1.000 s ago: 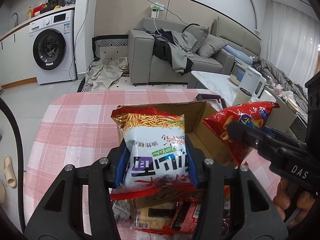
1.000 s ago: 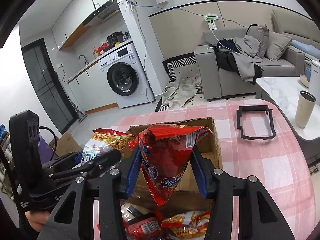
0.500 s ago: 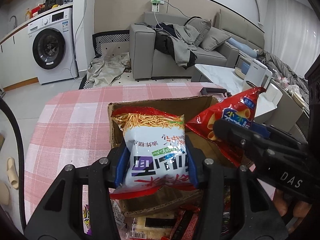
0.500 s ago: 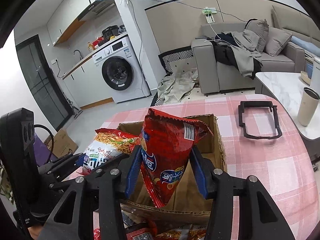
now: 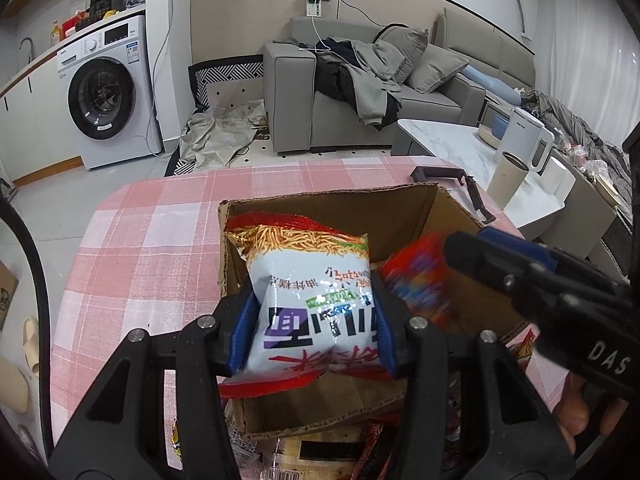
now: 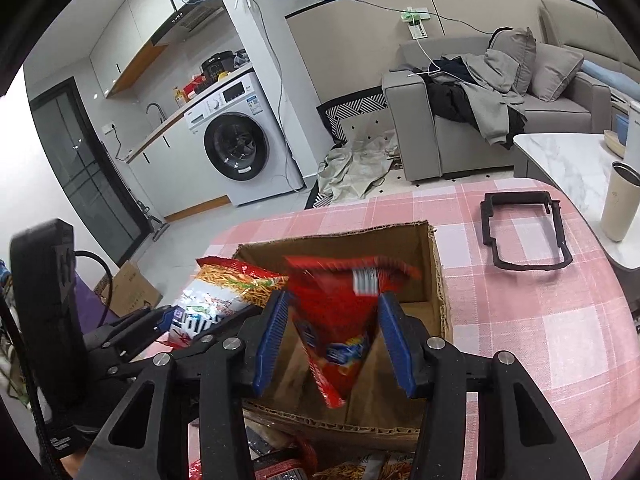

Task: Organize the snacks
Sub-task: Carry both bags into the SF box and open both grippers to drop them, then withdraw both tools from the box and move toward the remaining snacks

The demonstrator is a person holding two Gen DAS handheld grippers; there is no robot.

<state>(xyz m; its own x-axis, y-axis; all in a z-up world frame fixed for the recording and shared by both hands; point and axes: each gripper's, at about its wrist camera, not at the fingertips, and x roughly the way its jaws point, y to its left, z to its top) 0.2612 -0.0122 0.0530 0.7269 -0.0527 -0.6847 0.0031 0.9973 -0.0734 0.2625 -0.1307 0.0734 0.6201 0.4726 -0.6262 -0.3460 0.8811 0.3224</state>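
Note:
An open cardboard box (image 5: 328, 196) (image 6: 332, 236) stands on the pink checked tablecloth (image 5: 160, 240). My left gripper (image 5: 314, 300) is shut on a white and red noodle-snack bag (image 5: 312, 280), held over the box's left half. That bag (image 6: 224, 296) and the left gripper (image 6: 172, 316) show at the left of the right wrist view. My right gripper (image 6: 332, 320) is shut on a red snack bag (image 6: 336, 312), which is blurred and hangs point down into the box. The left wrist view shows the red bag (image 5: 420, 280) beside the white one, under the right gripper's fingers (image 5: 492, 252).
Several loose snack packets (image 5: 320, 452) (image 6: 360, 468) lie in front of the box's near wall. A black rectangular frame (image 6: 524, 236) lies on the cloth to the box's right. A beige cup (image 6: 620, 200) stands on a white side table beyond the table edge.
Both grippers have moved forward and down over the box, each with its bag. The red bag now hangs lower inside the box and is blurred.

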